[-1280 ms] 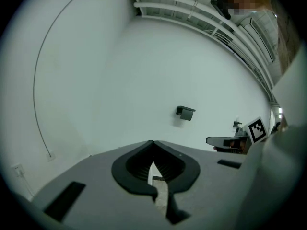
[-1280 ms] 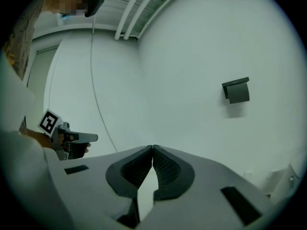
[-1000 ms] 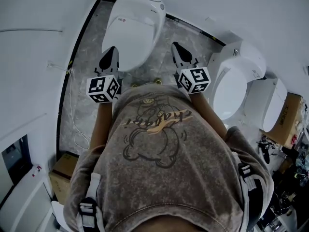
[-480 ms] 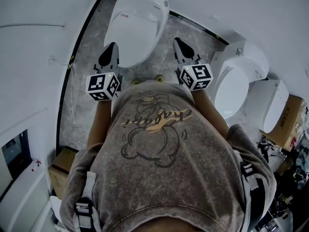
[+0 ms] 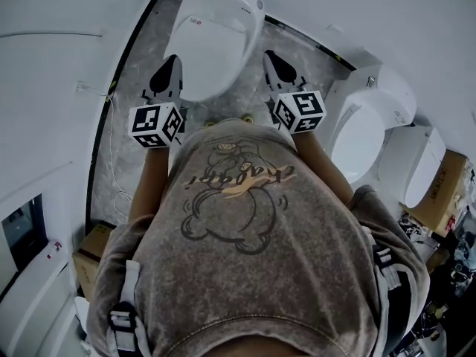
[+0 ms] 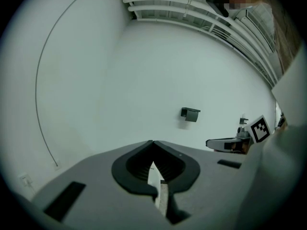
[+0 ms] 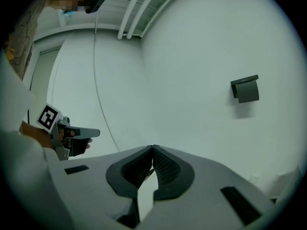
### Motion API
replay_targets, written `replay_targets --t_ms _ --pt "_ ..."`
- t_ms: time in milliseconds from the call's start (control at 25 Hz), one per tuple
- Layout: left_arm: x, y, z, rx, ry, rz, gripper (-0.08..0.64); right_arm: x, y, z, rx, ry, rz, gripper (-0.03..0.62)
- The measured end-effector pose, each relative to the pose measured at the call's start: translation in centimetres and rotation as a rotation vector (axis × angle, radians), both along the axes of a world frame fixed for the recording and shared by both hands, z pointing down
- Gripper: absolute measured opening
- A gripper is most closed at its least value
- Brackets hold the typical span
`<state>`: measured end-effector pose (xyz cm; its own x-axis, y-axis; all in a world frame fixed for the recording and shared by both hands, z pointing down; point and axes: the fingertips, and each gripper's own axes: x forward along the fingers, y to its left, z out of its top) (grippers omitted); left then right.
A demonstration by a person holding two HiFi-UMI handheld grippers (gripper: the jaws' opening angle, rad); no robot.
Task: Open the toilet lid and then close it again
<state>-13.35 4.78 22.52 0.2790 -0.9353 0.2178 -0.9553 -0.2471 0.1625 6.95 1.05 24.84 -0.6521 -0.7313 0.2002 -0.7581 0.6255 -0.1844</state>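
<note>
You stand over a strip of grey marbled floor [image 5: 134, 88] edged in black and set between plain white walls. The toilet [image 5: 216, 36] sits straight ahead of both grippers, and its lid [image 5: 212, 47] lies flat and closed, so the bowl is hidden. The left gripper [image 5: 175, 59] has its jaws pressed together on nothing. From the head view its tip overlaps the lid's left edge, though you cannot tell whether it touches. The right gripper [image 5: 268, 54] is likewise closed and empty, hanging over the floor just beside the toilet's right flank, so the lid lies between the two. Further right of the right gripper stands a second toilet [image 5: 368, 132] with its bowl open to view, and a third [image 5: 420, 162] is beyond it. A cardboard box [image 5: 93, 255] sits behind the left gripper near your elbow, its contents unseen, and another box [image 5: 446, 188] stands at the far right. A thin cable [image 5: 111, 151] trails over the floor left of the left gripper. Both gripper views face the white wall, which has a small dark bracket [image 7: 245, 89] mounted on it.
</note>
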Motion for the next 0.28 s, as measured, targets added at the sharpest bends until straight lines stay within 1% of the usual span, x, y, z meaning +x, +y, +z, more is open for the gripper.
replay_targets --t_ms 280 --pt "-0.07 -0.83 -0.21 0.013 0.014 -0.010 0.009 -0.52 -1.01 0.06 0.017 -0.005 0.007 0.026"
